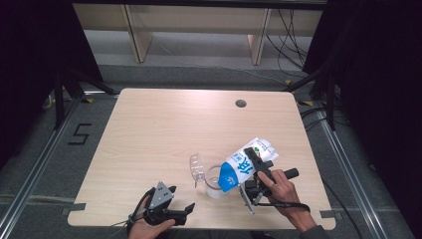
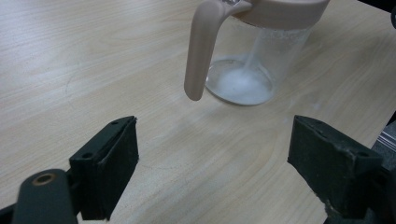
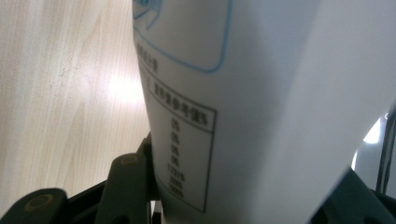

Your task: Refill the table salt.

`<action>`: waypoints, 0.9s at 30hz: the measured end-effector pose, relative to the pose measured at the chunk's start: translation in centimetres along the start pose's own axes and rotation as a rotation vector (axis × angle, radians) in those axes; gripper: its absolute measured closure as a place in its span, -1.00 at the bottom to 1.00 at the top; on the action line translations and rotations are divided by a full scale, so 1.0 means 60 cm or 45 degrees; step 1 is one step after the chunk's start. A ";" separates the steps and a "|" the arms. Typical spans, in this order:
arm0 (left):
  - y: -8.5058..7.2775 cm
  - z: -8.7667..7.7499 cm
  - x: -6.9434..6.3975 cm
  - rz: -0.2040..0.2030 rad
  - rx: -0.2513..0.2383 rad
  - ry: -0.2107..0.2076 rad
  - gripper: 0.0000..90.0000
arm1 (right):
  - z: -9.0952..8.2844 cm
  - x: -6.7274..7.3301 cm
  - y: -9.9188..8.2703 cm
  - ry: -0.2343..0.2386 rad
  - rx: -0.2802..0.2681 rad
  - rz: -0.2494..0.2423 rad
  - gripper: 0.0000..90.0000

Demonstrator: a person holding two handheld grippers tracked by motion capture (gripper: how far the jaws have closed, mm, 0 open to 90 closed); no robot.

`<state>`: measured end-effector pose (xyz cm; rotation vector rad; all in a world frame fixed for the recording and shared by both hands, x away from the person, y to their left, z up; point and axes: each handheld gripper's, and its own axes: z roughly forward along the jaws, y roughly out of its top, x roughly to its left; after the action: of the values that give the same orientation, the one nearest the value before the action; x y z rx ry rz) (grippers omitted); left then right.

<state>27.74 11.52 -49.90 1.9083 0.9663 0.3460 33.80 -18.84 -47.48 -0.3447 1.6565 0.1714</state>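
Note:
A white and blue milk carton (image 1: 242, 167) is tipped top-down over a clear pitcher (image 1: 215, 183), and my right gripper (image 1: 259, 169) is shut on the carton's body. The carton's printed side (image 3: 243, 116) rises between the black jaws in the right gripper view. The clear pitcher (image 2: 252, 60) has a beige rim and handle (image 2: 201, 51), and a little white liquid lies at its bottom. My left gripper (image 1: 181, 201) rests open near the table's front edge, left of the pitcher. In the left gripper view its fingers (image 2: 112, 163) stand wide apart with bare table between them.
The light wooden table (image 1: 164, 129) has a round cable hole (image 1: 241, 103) at the back right. A clear lid-like piece (image 1: 196, 167) stands beside the pitcher's left. Dark drapes, stand legs and cables surround the table on the floor.

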 end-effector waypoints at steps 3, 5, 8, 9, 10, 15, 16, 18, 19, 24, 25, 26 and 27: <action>0.000 0.000 0.000 -0.002 -0.002 -0.001 -0.66 | 0.002 -0.002 0.000 -0.032 -0.031 -0.028 0.16; 0.000 0.000 0.000 0.001 -0.002 0.001 -0.66 | 0.002 -0.003 0.001 -0.033 -0.032 -0.033 0.16; 0.000 0.001 -0.001 -0.005 -0.009 -0.010 -0.66 | 0.001 0.003 0.001 -0.008 -0.003 0.002 0.17; 0.000 0.001 -0.001 -0.013 -0.008 -0.021 -0.65 | -0.001 0.005 0.001 0.003 0.020 0.024 0.17; 0.000 0.000 -0.001 0.000 -0.002 0.001 -0.65 | -0.001 0.003 0.001 0.000 0.013 0.008 0.17; 0.001 -0.001 0.002 0.028 0.003 0.005 -0.65 | 0.001 -0.001 0.002 -0.005 -0.003 -0.025 0.18; 0.001 -0.001 0.002 0.023 0.004 0.006 -0.66 | 0.000 -0.001 0.002 -0.005 -0.001 -0.026 0.18; 0.000 0.000 -0.001 -0.002 -0.002 0.000 -0.65 | 0.001 -0.004 0.003 -0.023 -0.021 -0.050 0.18; 0.000 0.000 -0.001 -0.001 -0.001 -0.001 -0.66 | -0.002 -0.005 0.004 -0.013 0.012 -0.062 0.18; 0.000 -0.001 0.001 0.009 0.005 0.005 -0.65 | 0.001 0.000 0.003 0.000 -0.009 -0.021 0.19; 0.000 -0.001 0.001 0.006 0.003 0.005 -0.66 | 0.001 0.000 0.003 0.001 -0.006 -0.020 0.19; 0.000 -0.001 0.001 0.007 0.004 0.004 -0.65 | 0.001 0.000 0.003 0.000 -0.006 -0.023 0.19; 0.000 -0.001 0.000 0.008 0.004 0.004 -0.66 | 0.001 0.002 0.004 -0.001 -0.002 -0.007 0.19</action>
<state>27.73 11.58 -49.85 1.9149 0.9634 0.3514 33.76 -18.64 -47.62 -0.3502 1.6547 0.1693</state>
